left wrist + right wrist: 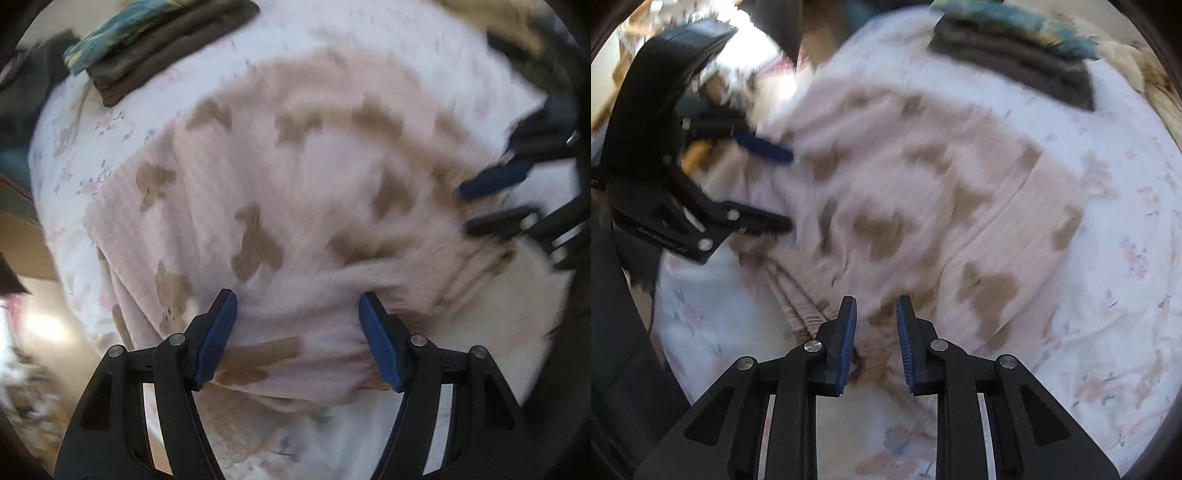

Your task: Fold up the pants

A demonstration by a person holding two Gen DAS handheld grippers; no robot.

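The pink pants with tan bear shapes lie spread on a white flowered bedsheet, their gathered waistband nearest both tools. The left gripper points down over the waistband with its jaws spread wide and cloth below them, while the right gripper stands partly parted over bunched waistband fabric, not clearly pinching it. A stack of folded dark clothes sits well apart at the sheet's far edge.
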